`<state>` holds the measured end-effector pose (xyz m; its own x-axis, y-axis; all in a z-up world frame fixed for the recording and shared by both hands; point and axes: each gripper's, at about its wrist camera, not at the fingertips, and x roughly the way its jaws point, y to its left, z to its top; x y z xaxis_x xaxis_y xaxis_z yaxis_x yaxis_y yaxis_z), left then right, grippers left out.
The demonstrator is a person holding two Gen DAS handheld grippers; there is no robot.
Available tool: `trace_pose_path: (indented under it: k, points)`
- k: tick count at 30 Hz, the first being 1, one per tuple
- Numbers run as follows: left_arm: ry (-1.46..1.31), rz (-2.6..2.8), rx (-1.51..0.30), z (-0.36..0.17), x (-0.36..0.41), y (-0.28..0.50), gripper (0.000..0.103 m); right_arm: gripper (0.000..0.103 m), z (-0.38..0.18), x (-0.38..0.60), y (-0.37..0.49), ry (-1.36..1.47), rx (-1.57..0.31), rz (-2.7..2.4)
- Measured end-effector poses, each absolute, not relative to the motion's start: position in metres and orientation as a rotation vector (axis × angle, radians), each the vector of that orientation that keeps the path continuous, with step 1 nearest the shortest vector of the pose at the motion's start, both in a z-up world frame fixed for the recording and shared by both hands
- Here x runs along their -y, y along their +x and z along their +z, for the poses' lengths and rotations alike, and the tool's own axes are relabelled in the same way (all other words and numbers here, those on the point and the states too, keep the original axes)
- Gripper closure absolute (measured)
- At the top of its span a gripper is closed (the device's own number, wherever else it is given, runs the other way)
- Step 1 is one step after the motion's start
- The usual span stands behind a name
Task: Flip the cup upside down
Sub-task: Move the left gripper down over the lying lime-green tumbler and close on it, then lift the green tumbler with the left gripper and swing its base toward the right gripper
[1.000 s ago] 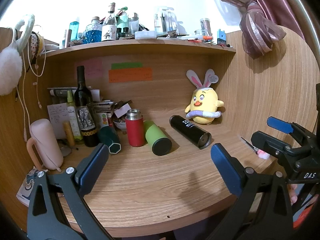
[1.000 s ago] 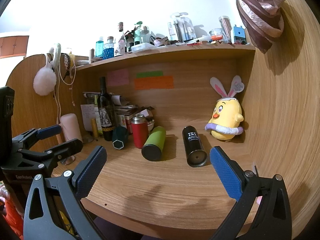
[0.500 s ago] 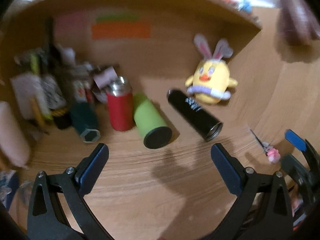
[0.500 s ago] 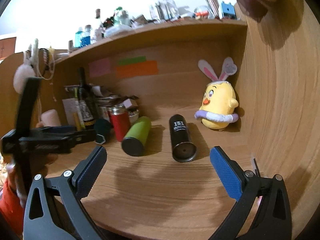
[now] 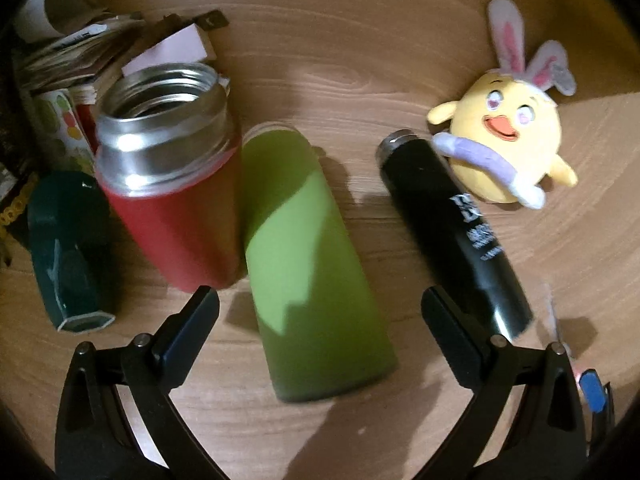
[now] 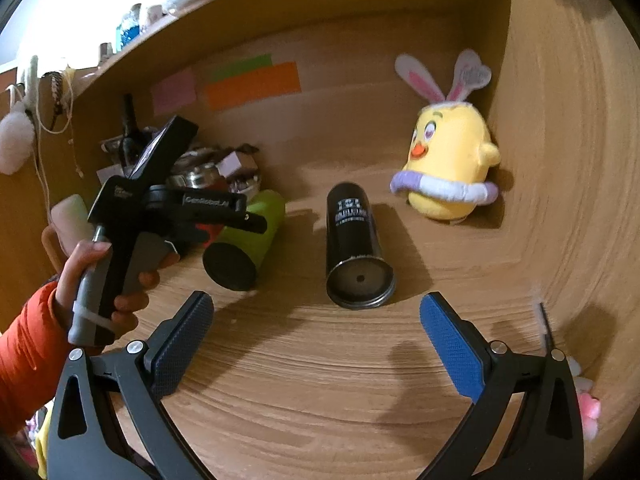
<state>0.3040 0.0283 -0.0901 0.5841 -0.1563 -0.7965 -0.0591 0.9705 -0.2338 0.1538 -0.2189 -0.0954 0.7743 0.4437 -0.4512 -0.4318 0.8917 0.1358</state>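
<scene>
The approach step is in hand: the left gripper [image 5: 320, 304], jaws spread wide, hovers over the green cup [image 5: 312, 264] lying on its side on the bench [image 5: 400, 40], and next must straddle and clamp it; the right gripper [image 6: 316, 312] waits spread and empty.

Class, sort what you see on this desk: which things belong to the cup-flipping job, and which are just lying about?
Job:
- green cup, on its side, between the open jaws
- left gripper, above it
- right gripper, open, held back

Lying about:
- red flask, upright, lidless
- black flask, on its side
- teal cup, on its side
- chick plush
- sticky notes
</scene>
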Motion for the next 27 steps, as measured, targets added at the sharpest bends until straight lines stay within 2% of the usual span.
trace_pose_path:
  k: [2, 5, 15, 27]
  points:
    - [-0.237, -0.062, -0.974, -0.096, -0.029, 0.31, 0.024, 0.0, -0.1, 0.218, 0.161, 0.035, -0.511, 0.482]
    - [-0.283, -0.083, -1.016, -0.107, -0.032, 0.311, 0.03, 0.0, -0.104, 0.216, 0.166, 0.051, -0.53, 0.494]
    - [-0.344, -0.1, -1.007, -0.113, -0.036, 0.275, 0.037, 0.0, -0.103, 0.209, 0.16, 0.037, -0.537, 0.491]
    - [-0.253, -0.099, -0.964, -0.116, -0.012, 0.188, 0.038, 0.0, -0.093, 0.2, 0.123, -0.002, -0.5, 0.494]
